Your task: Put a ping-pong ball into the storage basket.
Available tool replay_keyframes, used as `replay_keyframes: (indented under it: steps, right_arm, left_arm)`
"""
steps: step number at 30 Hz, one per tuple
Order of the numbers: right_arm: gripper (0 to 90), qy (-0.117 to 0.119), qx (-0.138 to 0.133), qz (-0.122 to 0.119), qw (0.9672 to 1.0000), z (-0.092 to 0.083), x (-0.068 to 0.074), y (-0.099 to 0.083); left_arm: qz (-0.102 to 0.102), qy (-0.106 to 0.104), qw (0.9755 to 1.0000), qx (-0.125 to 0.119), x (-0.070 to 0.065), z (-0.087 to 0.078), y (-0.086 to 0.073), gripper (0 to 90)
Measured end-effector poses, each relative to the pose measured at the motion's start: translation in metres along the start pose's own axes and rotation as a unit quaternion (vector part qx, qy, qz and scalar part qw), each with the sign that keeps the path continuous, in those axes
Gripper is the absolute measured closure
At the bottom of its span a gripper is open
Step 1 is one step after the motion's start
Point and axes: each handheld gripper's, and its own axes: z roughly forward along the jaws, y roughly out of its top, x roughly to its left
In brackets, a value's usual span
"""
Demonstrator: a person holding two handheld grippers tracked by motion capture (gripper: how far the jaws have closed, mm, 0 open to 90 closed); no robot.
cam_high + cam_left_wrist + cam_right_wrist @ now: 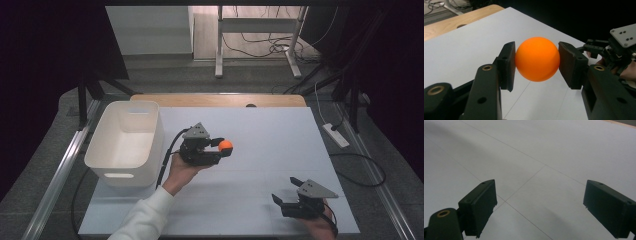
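An orange ball [225, 146] is clamped between the pads of my left gripper [224, 147], which is held above the middle of the white table [270, 130], pointing right. In the left gripper view the ball [537, 59] sits between both black pads, lifted off the surface, with my left gripper [537, 65] shut on it. My right gripper [286, 192] rests near the front right of the table, jaws wide apart. In the right gripper view my right gripper [546, 211] has nothing between its pads, just bare table.
A white plastic bin [125, 142] stands at the table's left side, close to the left hand. A wooden strip [220, 100] runs along the far edge. A power strip [335, 135] and cables lie on the floor to the right.
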Motion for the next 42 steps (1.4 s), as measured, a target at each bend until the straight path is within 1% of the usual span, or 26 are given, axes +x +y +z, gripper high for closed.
replay_keyframes:
  steps: [4,10,13,16,22,23,29,32,39,42]
  right_arm:
    - [11.4,-0.002,0.001,0.0,1.0,-0.001,-0.001,0.0]
    - [11.4,-0.001,0.0,0.001,1.0,0.0,-0.001,0.0]
    - [11.4,-0.001,0.0,0.002,1.0,0.0,-0.001,0.0]
    - [11.4,-0.001,0.001,0.006,1.0,0.001,-0.001,0.0]
    - [11.5,-0.002,-0.001,0.006,1.0,0.0,-0.001,0.0]
    - [11.4,-0.002,-0.001,0.007,1.0,0.0,-0.001,0.0]
    - [11.4,-0.002,-0.001,0.005,1.0,0.0,-0.001,0.0]
    - [11.4,-0.003,-0.001,0.006,1.0,0.0,-0.001,0.0]
    - [11.4,-0.002,-0.002,0.006,1.0,-0.001,-0.001,0.0]
    - [11.4,-0.002,-0.003,0.007,1.0,-0.001,-0.002,0.0]
  left_arm:
    - [0.0,0.004,1.0,-0.002,0.001,-0.005,0.0,50.6]
    - [0.001,0.011,0.9999,-0.013,0.003,-0.018,0.003,50.6]
    - [-0.002,0.009,0.9998,-0.018,0.004,-0.023,0.004,50.6]
    - [-0.003,0.011,0.9998,-0.019,0.005,-0.026,0.004,50.6]
    - [-0.002,0.02,0.9996,-0.019,0.007,-0.034,0.003,50.6]
    - [-0.005,0.019,0.9996,-0.023,0.007,-0.035,0.003,50.6]
    - [-0.004,0.021,0.9993,-0.029,0.008,-0.043,0.005,50.6]
    - [-0.002,0.026,0.9991,-0.034,0.009,-0.049,0.007,50.6]
    - [-0.012,0.03,0.9985,-0.044,0.014,-0.057,0.008,50.6]
    - [-0.012,0.034,0.9983,-0.046,0.015,-0.061,0.009,50.6]
